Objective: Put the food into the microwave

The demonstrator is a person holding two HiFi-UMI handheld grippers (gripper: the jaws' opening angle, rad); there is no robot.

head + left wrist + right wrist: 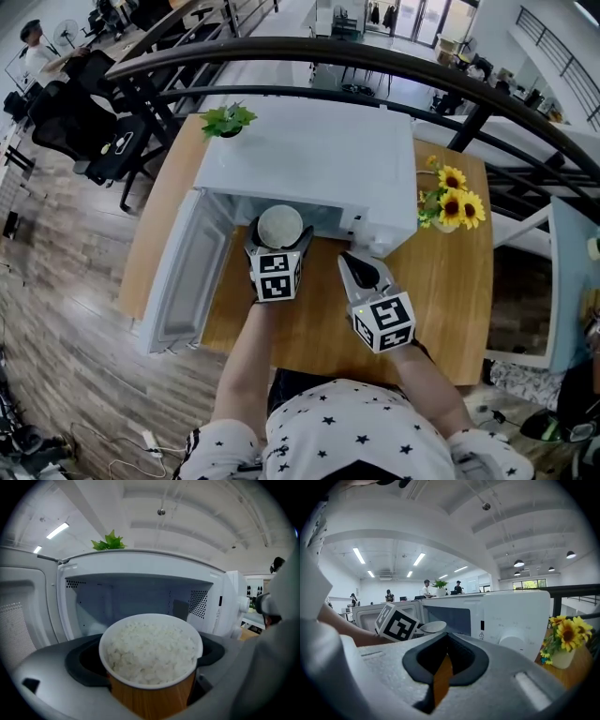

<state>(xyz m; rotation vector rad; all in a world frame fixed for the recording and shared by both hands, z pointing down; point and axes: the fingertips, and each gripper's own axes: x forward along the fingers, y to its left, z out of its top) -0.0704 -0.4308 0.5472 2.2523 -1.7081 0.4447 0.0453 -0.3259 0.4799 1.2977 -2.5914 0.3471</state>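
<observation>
A bowl of white rice [279, 226] with a wood-coloured side is held in my left gripper [279, 240], shut on it, right at the open mouth of the white microwave [309, 159]. In the left gripper view the bowl [151, 651] sits between the jaws of the left gripper [150, 670], with the empty microwave cavity [140, 602] just behind it. The door [183, 272] hangs open to the left. My right gripper [362, 268] is shut and holds nothing, in front of the microwave's control panel [513, 616]. The right gripper view shows its closed jaws [443, 667] and the bowl [432, 626] to the left.
A vase of sunflowers [450, 208] stands on the wooden table [450, 309] right of the microwave. A small green plant [227, 120] is at the microwave's back left corner. A dark curved railing [375, 66] runs behind the table.
</observation>
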